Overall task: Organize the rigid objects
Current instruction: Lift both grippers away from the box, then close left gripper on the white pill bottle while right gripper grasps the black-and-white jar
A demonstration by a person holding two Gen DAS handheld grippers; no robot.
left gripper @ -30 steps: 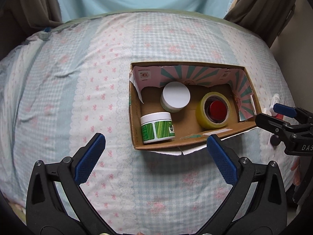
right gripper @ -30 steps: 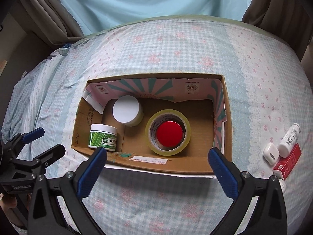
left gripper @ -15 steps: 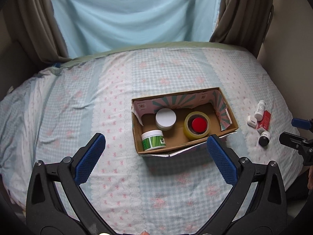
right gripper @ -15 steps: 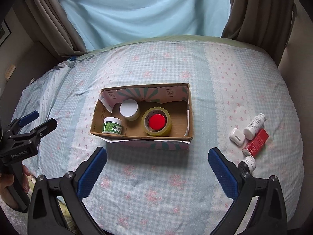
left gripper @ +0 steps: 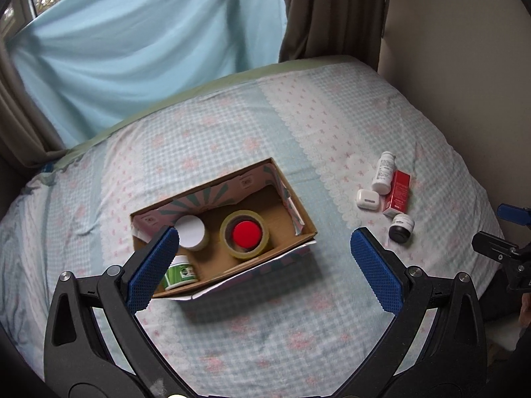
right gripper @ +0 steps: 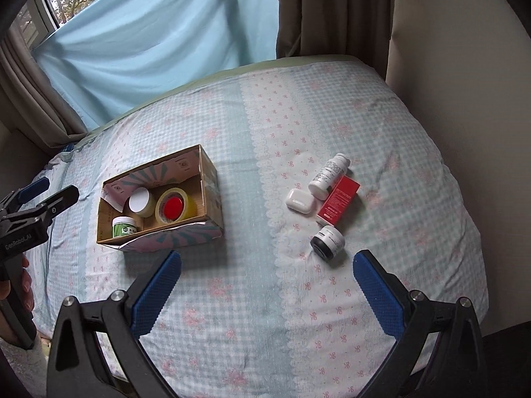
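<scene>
An open cardboard box lies on the bed. It holds a white-lidded jar, a green jar and a yellow tape roll around a red lid. To the box's right lie a white bottle, a red carton, a white earbud case and a black jar. My left gripper hangs open near the box's front. My right gripper is open, short of the black jar.
The bed has a blue checked cover with pink bows. A blue sheet and brown curtains hang behind it, and a wall runs along its right side. A hand holds the left tool.
Both grippers have pulled back and up from the box, which looks much smaller now. The loose items on the right have come fully into view. Both stay open.
</scene>
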